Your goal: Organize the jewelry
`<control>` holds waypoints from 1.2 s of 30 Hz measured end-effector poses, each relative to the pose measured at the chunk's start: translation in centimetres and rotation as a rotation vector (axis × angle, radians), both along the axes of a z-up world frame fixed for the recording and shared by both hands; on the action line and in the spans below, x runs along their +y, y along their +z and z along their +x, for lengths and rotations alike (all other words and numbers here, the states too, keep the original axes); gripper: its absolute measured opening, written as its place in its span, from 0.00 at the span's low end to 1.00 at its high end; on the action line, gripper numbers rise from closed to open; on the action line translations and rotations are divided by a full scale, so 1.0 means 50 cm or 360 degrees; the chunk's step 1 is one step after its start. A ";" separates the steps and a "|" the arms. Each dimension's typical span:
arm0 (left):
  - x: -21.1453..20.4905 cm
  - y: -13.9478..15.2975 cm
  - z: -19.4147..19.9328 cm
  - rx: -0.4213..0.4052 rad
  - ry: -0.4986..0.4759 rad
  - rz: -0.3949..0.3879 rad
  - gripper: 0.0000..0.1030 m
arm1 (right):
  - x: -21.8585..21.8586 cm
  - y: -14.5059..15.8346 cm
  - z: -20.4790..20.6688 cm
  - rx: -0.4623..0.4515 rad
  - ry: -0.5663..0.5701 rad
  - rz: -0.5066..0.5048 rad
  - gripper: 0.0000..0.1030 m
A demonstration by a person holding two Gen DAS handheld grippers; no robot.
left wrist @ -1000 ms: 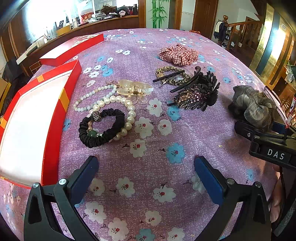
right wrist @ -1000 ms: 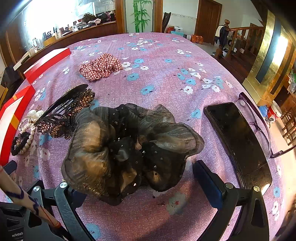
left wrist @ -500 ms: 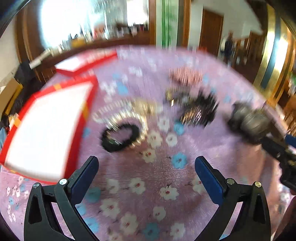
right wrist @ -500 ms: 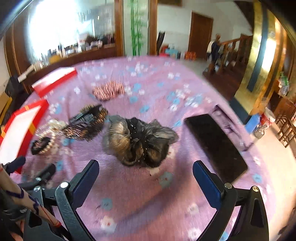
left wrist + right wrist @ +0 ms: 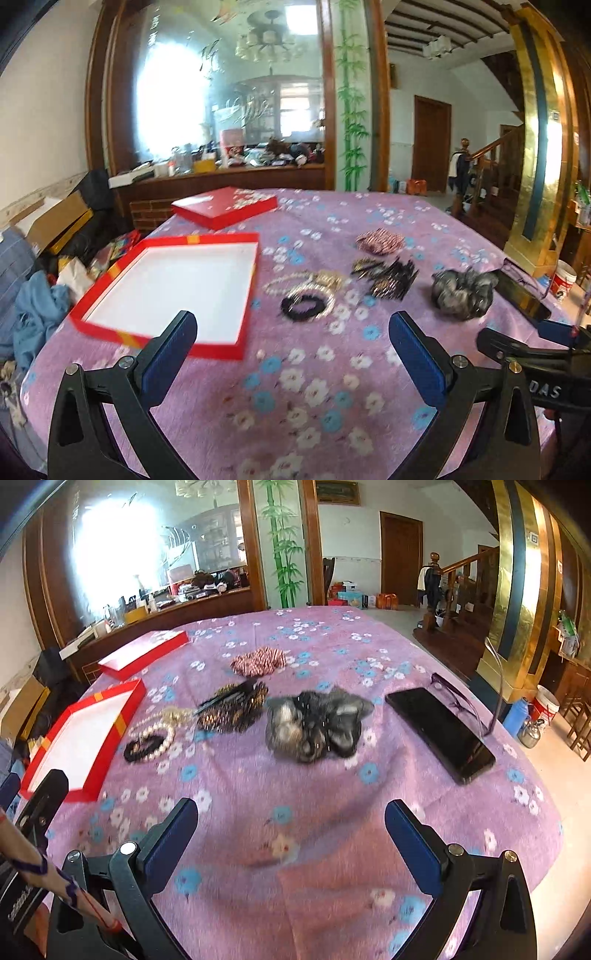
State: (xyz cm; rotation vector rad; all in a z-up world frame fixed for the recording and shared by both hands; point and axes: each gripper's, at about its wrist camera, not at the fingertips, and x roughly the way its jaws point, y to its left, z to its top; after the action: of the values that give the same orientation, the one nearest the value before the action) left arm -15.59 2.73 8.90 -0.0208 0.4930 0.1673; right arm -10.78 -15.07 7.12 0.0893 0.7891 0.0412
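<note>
An open red box with a white inside (image 5: 173,284) (image 5: 79,734) lies at the table's left. Beside it lie a black hair tie with pearl strands (image 5: 306,304) (image 5: 147,744), a dark beaded claw clip (image 5: 391,278) (image 5: 232,707), a plaid scrunchie (image 5: 380,240) (image 5: 258,661) and a grey-black organza scrunchie (image 5: 461,293) (image 5: 316,725). My left gripper (image 5: 293,354) is open and empty, raised back from the jewelry. My right gripper (image 5: 291,840) is open and empty, behind the grey scrunchie.
The red box lid (image 5: 223,206) (image 5: 142,653) lies at the far left. A black phone (image 5: 439,733) and purple glasses (image 5: 458,699) lie at the right. The purple flowered cloth (image 5: 314,387) covers the table. Clutter sits on the floor beyond the left edge (image 5: 37,306).
Both grippers have pulled back and up from the table, so the jewelry looks smaller and farther. Both stayed open and empty. The objects have not moved.
</note>
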 end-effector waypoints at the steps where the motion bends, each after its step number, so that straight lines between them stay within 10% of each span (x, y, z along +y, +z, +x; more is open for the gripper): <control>1: 0.000 -0.004 -0.002 0.0020 -0.0010 -0.0007 1.00 | 0.003 -0.002 -0.008 0.0000 0.0006 -0.0007 0.99; 36: 0.003 -0.004 -0.072 0.0085 0.0064 -0.0053 1.00 | 0.027 0.020 -0.108 -0.0131 0.0007 -0.0093 0.99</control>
State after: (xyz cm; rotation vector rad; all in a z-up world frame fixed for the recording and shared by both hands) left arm -19.20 2.90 8.69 -0.0591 0.5489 0.1991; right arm -16.19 -13.71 8.12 0.0302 0.7076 0.0259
